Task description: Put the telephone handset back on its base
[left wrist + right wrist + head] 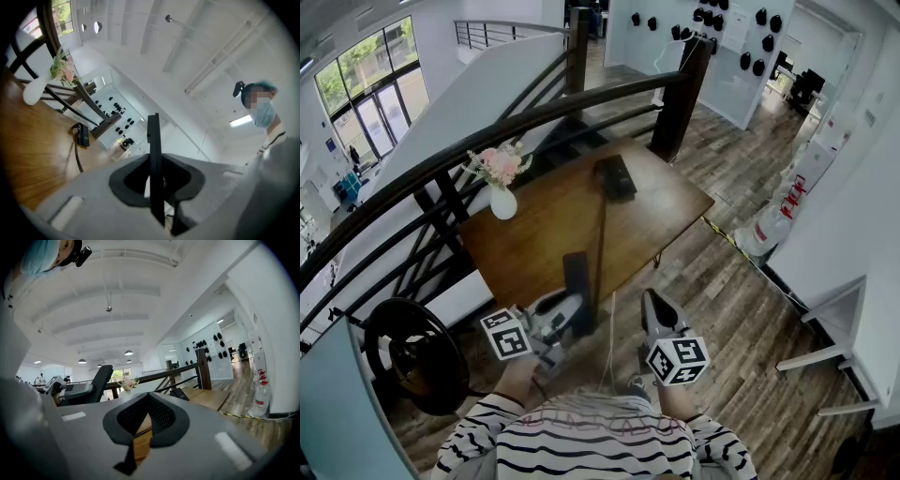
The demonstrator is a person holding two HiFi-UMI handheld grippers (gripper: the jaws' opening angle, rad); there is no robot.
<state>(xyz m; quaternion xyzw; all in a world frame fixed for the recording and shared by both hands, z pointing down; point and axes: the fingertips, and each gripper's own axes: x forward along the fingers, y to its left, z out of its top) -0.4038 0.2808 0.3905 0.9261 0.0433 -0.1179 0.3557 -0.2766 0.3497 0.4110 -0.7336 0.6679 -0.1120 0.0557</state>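
Note:
The black telephone base [614, 176] lies at the far side of the wooden table [534, 244]. Its cord [601, 253] runs back toward me to the black handset [577, 286], which stands upright over the table's near edge. My left gripper [570, 317] is shut on the handset's lower end. In the left gripper view the handset [153, 154] shows edge-on between the pads, with the base [83, 135] far off on the table. My right gripper [656, 314] hangs beside it on the right, shut and holding nothing; its view shows the handset [101, 379] to its left.
A white vase of pink flowers [502, 192] stands at the table's far left corner. A dark stair railing [487, 141] curves behind the table. A dark round object [408, 361] sits on the floor at my left. Wooden floor lies to the right.

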